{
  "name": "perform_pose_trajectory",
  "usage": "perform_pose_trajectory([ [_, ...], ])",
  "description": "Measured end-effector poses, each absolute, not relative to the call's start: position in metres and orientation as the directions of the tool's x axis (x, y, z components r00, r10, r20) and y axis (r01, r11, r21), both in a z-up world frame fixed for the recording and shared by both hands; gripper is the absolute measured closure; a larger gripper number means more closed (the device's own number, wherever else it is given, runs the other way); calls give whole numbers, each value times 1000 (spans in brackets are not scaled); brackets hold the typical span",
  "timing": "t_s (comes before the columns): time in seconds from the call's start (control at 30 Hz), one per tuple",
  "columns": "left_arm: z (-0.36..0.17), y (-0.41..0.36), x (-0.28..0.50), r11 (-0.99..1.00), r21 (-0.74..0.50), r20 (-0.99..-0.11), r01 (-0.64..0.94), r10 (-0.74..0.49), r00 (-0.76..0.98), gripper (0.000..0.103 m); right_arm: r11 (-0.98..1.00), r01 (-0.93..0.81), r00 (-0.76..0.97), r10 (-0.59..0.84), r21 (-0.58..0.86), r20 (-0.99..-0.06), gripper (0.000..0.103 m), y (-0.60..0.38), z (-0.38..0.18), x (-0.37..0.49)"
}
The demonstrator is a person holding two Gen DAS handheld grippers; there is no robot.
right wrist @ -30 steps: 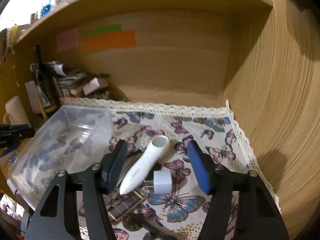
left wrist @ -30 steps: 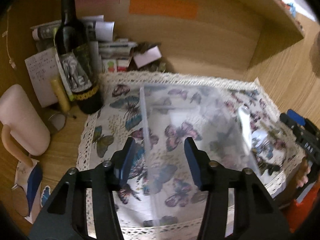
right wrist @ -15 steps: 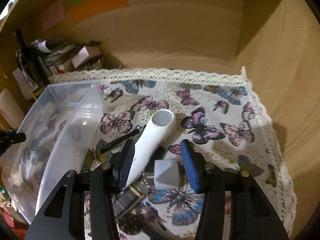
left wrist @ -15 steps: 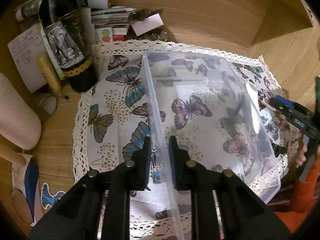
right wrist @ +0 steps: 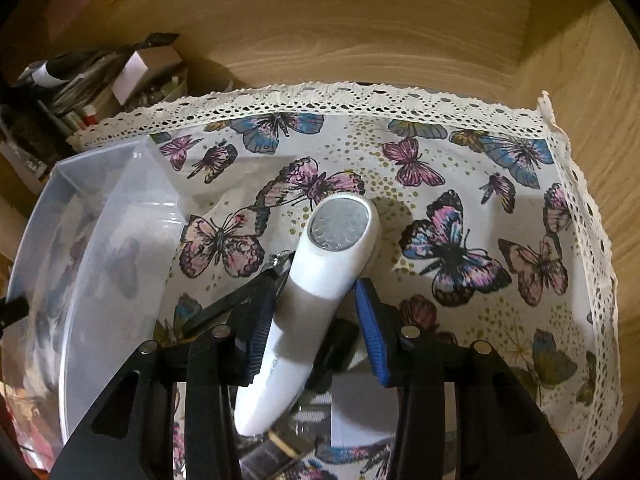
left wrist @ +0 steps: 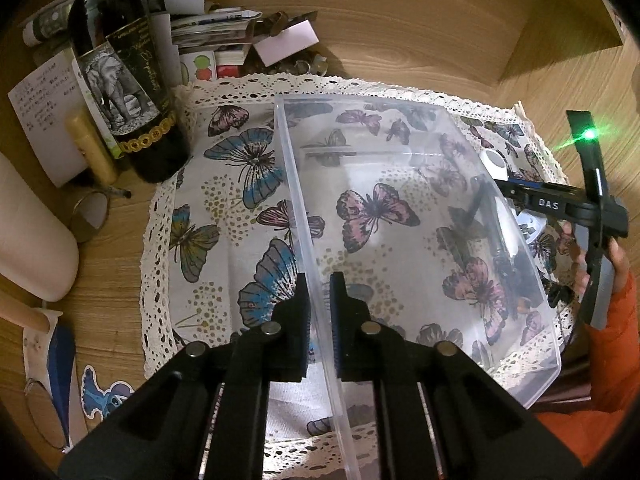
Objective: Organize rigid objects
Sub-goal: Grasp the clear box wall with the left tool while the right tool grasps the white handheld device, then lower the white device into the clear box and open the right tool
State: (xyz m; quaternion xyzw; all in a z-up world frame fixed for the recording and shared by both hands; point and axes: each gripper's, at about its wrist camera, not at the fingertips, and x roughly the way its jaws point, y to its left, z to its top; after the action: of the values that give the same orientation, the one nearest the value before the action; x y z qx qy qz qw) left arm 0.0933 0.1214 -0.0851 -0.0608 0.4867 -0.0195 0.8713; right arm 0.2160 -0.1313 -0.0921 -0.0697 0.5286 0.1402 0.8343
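**Bin braced, shaver being gripped**

Your left gripper [left wrist: 319, 316] is clamped on the clear bin's [left wrist: 400, 208] near wall. Your right gripper [right wrist: 314, 320], half open, has just been closing around the white shaver [right wrist: 320, 280], just right of the bin. Next, I judge: squeeze firmly, lift, carry into the bin.

I'm working inside a wooden alcove [right wrist: 360, 40] with warm grained panels behind and to my right. A lace-edged butterfly cloth [right wrist: 460, 160] covers the wooden surface [left wrist: 108, 280]. Dim yellowish light falls from above. A wine bottle [left wrist: 120, 80] and stacked papers [left wrist: 208, 28] crowd the back left corner.
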Motion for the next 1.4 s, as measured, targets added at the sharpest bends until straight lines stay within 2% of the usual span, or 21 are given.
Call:
perform_pose_trajectory([
  [0.17,-85,123,92,991,-134,-842,-28,-99,531,93,953,-304,368,120,3,-922,65,-127,-107,227],
  [0.27,-85,122,93,991,-134,-840,-29,-97,534,93,952,-304,385,88,-36,-919,74,-122,-108,226],
  [0.47,-85,123,93,990,-136,-840,-31,-99,533,93,954,-300,420,107,-26,-901,74,-122,-96,222],
  [0.83,-86,121,92,991,-125,-838,-36,-86,539,93,931,-366,557,229,11,-798,74,-109,-18,184],
  [1.13,-86,121,91,992,-122,-832,-35,-83,548,93,874,-484,548,349,53,-760,74,-65,-5,167],
  [1.4,-86,120,90,993,-110,-828,-29,-76,555,93,824,-562,482,394,68,-783,74,-25,-14,165],
])
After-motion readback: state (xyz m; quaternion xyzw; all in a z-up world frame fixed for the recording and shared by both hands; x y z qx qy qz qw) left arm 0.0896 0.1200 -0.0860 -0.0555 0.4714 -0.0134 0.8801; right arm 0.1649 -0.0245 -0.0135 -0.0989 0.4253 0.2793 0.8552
